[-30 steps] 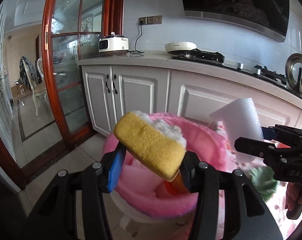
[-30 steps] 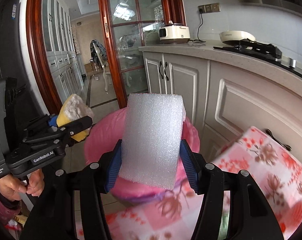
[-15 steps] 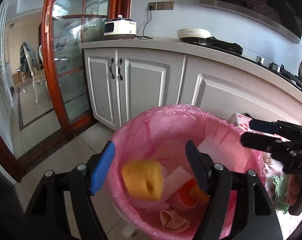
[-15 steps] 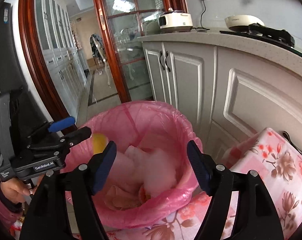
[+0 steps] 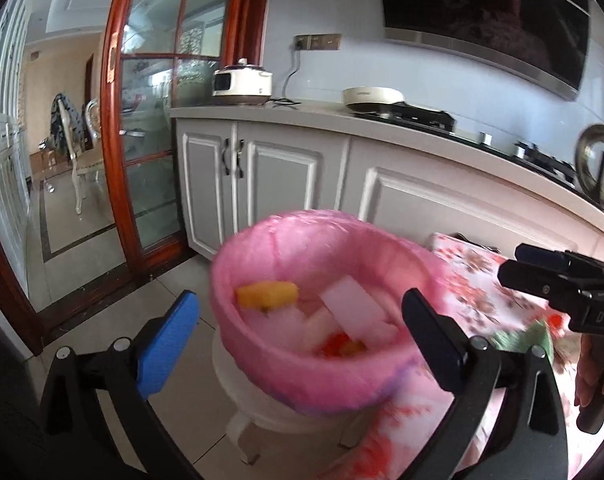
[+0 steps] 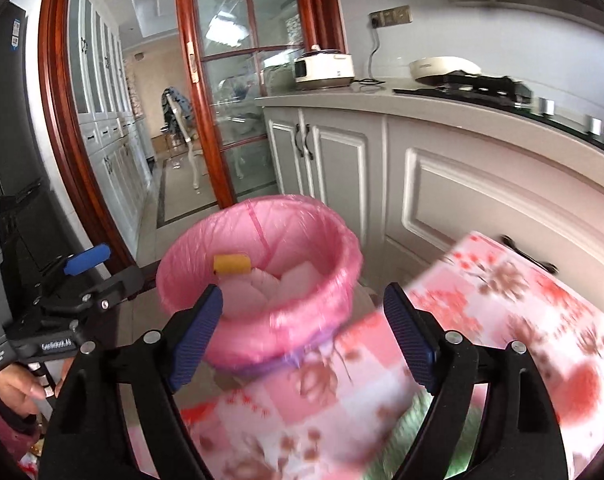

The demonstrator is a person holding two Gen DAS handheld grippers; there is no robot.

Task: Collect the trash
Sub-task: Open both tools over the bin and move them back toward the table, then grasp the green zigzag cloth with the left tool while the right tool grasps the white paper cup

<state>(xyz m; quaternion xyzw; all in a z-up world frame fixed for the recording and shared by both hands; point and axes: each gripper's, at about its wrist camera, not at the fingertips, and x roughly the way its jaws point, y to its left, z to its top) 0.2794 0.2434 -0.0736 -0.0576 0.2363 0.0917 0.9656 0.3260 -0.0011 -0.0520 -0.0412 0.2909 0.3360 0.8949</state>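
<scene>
With both jaws just spread wide and nothing between them, my job now is to back clear of the bin (image 5: 302, 344) without snagging its pink liner, then turn to the table (image 6: 521, 320) for more trash. The sponge (image 5: 266, 294) lies upper left inside the bin, the foam (image 5: 353, 306) mid-bin. My left gripper (image 5: 298, 320) hangs at the frame's bottom, tilted down at the bin; my right gripper (image 6: 302, 332) points likewise over the table's edge.
</scene>
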